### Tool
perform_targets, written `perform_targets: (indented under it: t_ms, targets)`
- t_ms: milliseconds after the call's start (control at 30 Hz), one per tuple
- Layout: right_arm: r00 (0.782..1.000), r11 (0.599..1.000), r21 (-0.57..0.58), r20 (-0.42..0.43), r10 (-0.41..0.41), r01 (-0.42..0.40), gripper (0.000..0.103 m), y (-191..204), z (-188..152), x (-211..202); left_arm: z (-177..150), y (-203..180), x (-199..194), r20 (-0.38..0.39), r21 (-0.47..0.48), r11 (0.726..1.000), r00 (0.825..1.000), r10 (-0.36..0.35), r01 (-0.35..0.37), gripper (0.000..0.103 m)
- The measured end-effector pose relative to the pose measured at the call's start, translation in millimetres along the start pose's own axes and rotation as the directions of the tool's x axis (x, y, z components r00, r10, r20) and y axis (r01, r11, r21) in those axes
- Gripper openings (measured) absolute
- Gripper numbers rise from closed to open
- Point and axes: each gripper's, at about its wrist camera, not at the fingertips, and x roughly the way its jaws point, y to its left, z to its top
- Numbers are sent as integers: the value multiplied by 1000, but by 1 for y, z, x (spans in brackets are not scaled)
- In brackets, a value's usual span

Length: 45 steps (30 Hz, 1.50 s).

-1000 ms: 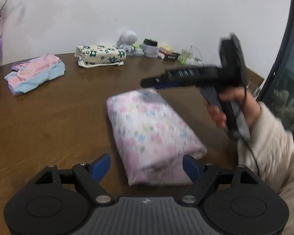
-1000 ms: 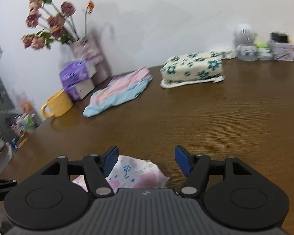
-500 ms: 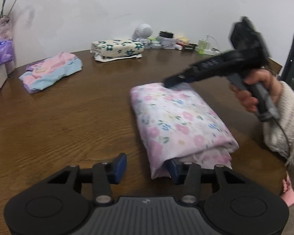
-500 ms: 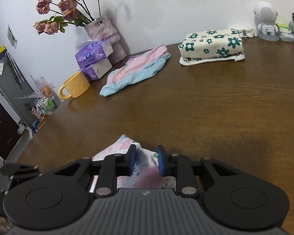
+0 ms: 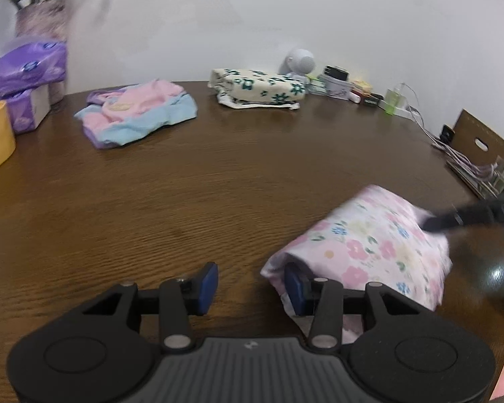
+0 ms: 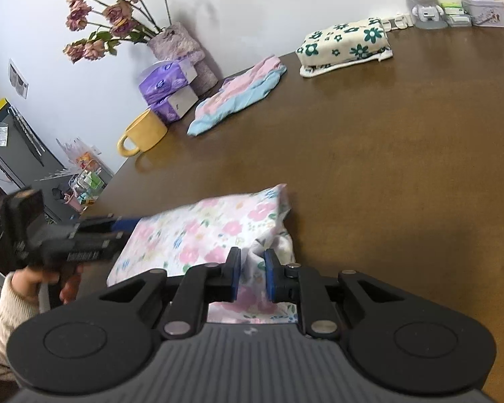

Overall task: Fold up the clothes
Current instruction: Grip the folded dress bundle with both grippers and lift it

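Half a second back my left claw (image 5: 250,288) had its right pad against the near end of the pink floral bundle (image 5: 369,248); since then the bundle has slid to the lower right of the left view and the gap between my pads has widened. That claw now stands wide, left pad over bare desk (image 5: 151,201), right pad tucked just inside the bundle's open near end, gripping nothing. My right claw (image 6: 252,277) has narrowed onto a bunched corner of the same bundle (image 6: 201,231) and pinches that cloth between its blue pads at lower centre of the right view. The left claw (image 6: 117,230) shows at centre left there, a hand (image 6: 50,282) in a cream sleeve on its handle, its tip at the bundle's far edge. Folded cream cloth with green flowers (image 5: 257,89) lies upper centre in the left view, the pink-and-blue garment (image 5: 137,114) to its left, a yellow mug (image 6: 144,132) and purple tissue packs (image 6: 168,90) beyond
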Motion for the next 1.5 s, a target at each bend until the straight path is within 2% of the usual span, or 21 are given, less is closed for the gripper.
perform_targets:
  t_ms: [33, 200, 267, 300, 333, 367, 433, 467, 533, 633, 667, 767, 933, 1100, 1333, 1500]
  targets:
    - [1000, 1000, -2, 3, -4, 4, 16, 5, -6, -2, -1, 3, -2, 2, -11, 1000, 1000, 6, -6, 50]
    - [1000, 1000, 2, 18, -16, 16, 16, 25, -26, -10, -11, 15, -20, 14, -92, 996, 1000, 11, -10, 59]
    - [999, 1000, 2, 35, -24, 24, 20, 31, -31, -14, -16, 18, -28, 30, -133, 991, 1000, 4, 0, 66]
    - [998, 999, 4, 56, -33, 33, 26, 32, -32, -18, -18, 20, -32, 38, -153, 988, 999, 1, 5, 68]
    - [996, 999, 6, 76, -42, 42, 42, 33, -34, -22, -21, 21, -37, 46, -173, 985, 999, -2, 10, 74]
    - [995, 999, 6, 93, -47, 47, 53, 34, -34, -26, -21, 22, -41, 58, -193, 981, 998, -12, 23, 79]
    - [991, 998, 16, 123, -56, 54, 64, 33, -34, -33, -21, 22, -49, 88, -229, 972, 995, -39, 59, 85]
    - [990, 998, 25, 130, -59, 57, 73, 32, -34, -35, -21, 21, -53, 103, -247, 966, 993, -53, 77, 89]
    - [988, 997, 43, 140, -66, 61, 86, 29, -35, -36, -23, 19, -57, 126, -294, 950, 989, -73, 108, 95]
    - [987, 996, 75, 144, -66, 55, 100, 26, -40, -32, -28, 12, -60, 152, -373, 919, 986, -72, 125, 103]
    - [987, 995, 85, 145, -64, 52, 102, 25, -42, -31, -31, 7, -61, 159, -396, 910, 985, -64, 123, 103]
    - [988, 993, 114, 148, -55, 38, 102, 24, -47, -26, -37, -4, -62, 189, -404, 899, 977, -97, 167, 103]
    - [988, 993, 106, 144, -63, 48, 102, 26, -47, -20, -32, -21, -56, 135, -340, 930, 986, -100, 141, 103]
    - [989, 993, 115, 142, -45, 29, 102, 24, -44, -17, -27, -21, -50, 123, -337, 929, 985, -119, 154, 103]
    - [991, 985, 172, 123, -55, 33, 102, 16, -41, -10, -19, -14, -33, 62, -340, 930, 990, -125, 139, 103]
    - [993, 975, 218, 101, -55, 32, 100, 12, -38, -3, -12, -7, -18, 8, -359, 919, 986, -169, 161, 103]
